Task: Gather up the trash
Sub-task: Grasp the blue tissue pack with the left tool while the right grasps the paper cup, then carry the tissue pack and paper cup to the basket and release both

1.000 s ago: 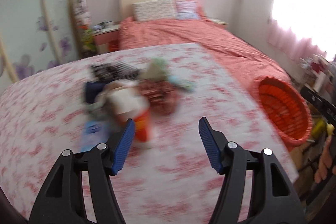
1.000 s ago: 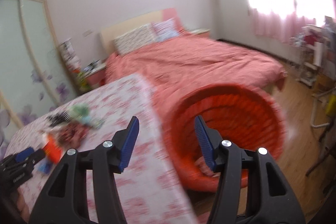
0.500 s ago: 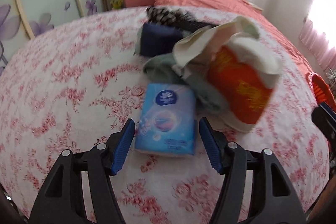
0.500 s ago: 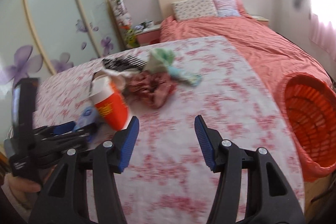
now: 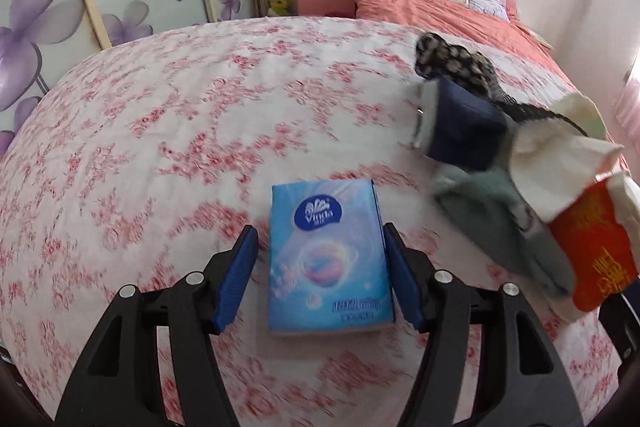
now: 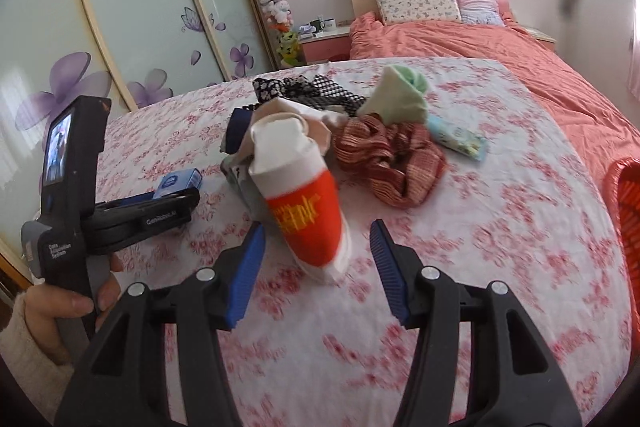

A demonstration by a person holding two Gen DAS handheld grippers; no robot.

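Straddling the blue tissue pack (image 5: 329,259), left tongs (image 5: 320,277) gaped wide.
Soft, light pack; long sides suited squeezing. Right tongs (image 6: 318,273) gaped wide too.

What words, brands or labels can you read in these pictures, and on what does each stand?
"Vinda": tissue pack, on its dark blue oval.
"GenRobot.AI": side of the left gripper.
"Data Acquisition System": its handle.
Blurred, unreadable: tissue pack's lower line; yellow characters on the red and white carton.

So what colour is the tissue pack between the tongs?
The tissue pack is light blue with a dark blue oval logo; the left wrist view shows it best.
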